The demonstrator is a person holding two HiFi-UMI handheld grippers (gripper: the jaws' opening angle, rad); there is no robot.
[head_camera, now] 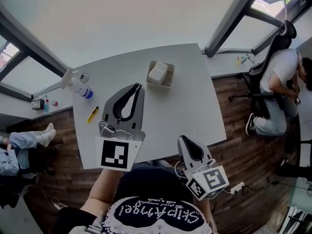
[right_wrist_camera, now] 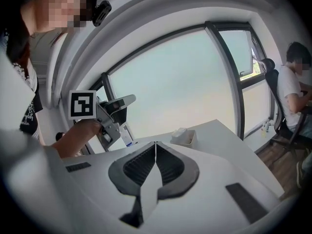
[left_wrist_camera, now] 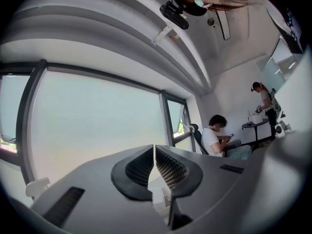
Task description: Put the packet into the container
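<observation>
A white packet [head_camera: 157, 74] lies inside the small beige container [head_camera: 171, 75] at the far middle of the grey table [head_camera: 195, 113]. My left gripper [head_camera: 139, 87] hovers above the table, left of the container. Its jaws are shut and empty, tips touching in the left gripper view [left_wrist_camera: 155, 147], which looks toward the window. My right gripper [head_camera: 181, 138] hangs at the table's near edge, also shut with nothing held [right_wrist_camera: 155, 144]. The right gripper view shows the container [right_wrist_camera: 187, 139] with the packet [right_wrist_camera: 179, 132] in it, beyond the jaws.
A spray bottle [head_camera: 78, 86] lies at the table's left corner, with a yellow pen-like tool [head_camera: 92, 114] near the left edge. One person sits on an office chair [head_camera: 280, 82] to the right, and another person's legs [head_camera: 24, 143] show at the left.
</observation>
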